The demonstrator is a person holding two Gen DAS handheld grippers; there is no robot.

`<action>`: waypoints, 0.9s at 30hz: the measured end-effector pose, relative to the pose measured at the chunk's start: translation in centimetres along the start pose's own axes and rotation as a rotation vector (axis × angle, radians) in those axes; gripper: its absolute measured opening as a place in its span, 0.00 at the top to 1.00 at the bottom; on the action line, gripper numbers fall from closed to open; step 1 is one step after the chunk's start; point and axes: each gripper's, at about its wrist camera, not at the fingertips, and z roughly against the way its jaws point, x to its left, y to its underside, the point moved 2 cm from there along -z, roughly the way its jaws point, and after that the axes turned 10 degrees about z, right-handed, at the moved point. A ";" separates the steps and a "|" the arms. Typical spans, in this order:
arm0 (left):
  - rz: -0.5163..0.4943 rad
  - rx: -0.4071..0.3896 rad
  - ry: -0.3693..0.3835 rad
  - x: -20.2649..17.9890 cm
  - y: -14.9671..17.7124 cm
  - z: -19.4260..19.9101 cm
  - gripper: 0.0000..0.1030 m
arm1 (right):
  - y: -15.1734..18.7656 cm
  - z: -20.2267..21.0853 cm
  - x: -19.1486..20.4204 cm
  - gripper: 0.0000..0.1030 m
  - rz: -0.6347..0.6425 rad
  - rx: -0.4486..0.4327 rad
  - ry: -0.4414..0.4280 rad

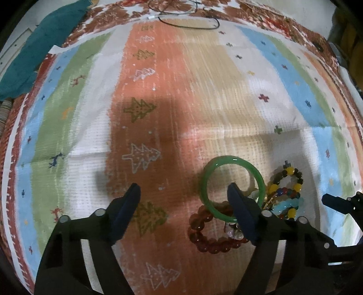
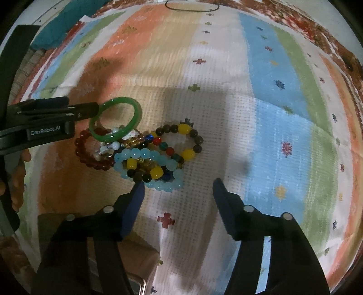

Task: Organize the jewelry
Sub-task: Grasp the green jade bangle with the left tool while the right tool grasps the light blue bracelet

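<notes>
A pile of bracelets lies on the striped cloth. A green bangle (image 1: 231,174) (image 2: 116,119) leans on top of a dark red bead bracelet (image 1: 211,240) (image 2: 93,149). Beside them lie a light blue bead bracelet (image 2: 156,168) (image 1: 287,204) and a yellow and dark bead bracelet (image 2: 181,140) (image 1: 288,179). My left gripper (image 1: 185,188) is open; its right finger (image 1: 240,208) stands inside the bangle's ring. It shows from the side in the right wrist view (image 2: 86,111). My right gripper (image 2: 178,185) is open and empty, just in front of the pile.
The striped patterned cloth (image 1: 204,79) (image 2: 283,113) covers the table. A teal cloth (image 1: 43,43) lies at the far left. A black cable (image 1: 188,21) lies at the far edge. A brown box (image 2: 136,263) sits below the right gripper.
</notes>
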 end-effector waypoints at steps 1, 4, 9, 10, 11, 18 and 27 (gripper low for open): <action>-0.003 0.005 0.001 0.0 0.0 -0.2 0.33 | -0.1 -0.2 -0.1 0.47 -0.001 0.003 -0.002; -0.008 0.021 0.005 -0.1 -0.1 -0.8 0.43 | -0.3 -0.8 -0.2 0.56 -0.003 0.012 -0.010; -0.017 0.043 -0.003 -0.3 -0.1 -2.0 0.59 | -0.6 -1.5 -0.3 0.73 0.008 0.025 -0.020; -0.022 0.042 -0.010 -0.4 -0.1 -2.2 0.59 | -0.6 -1.6 -0.2 0.75 0.011 0.028 -0.023; -0.029 0.038 -0.014 -0.5 -0.1 -2.4 0.60 | -0.6 -1.8 -0.2 0.76 0.016 0.029 -0.025; -0.051 0.026 -0.020 -1.4 -0.1 -2.8 0.85 | -1.2 -2.4 0.1 0.82 0.031 0.020 -0.034; -0.041 0.012 -0.015 -1.7 -0.2 -2.1 0.93 | -1.5 -2.0 0.7 0.89 0.064 0.013 -0.010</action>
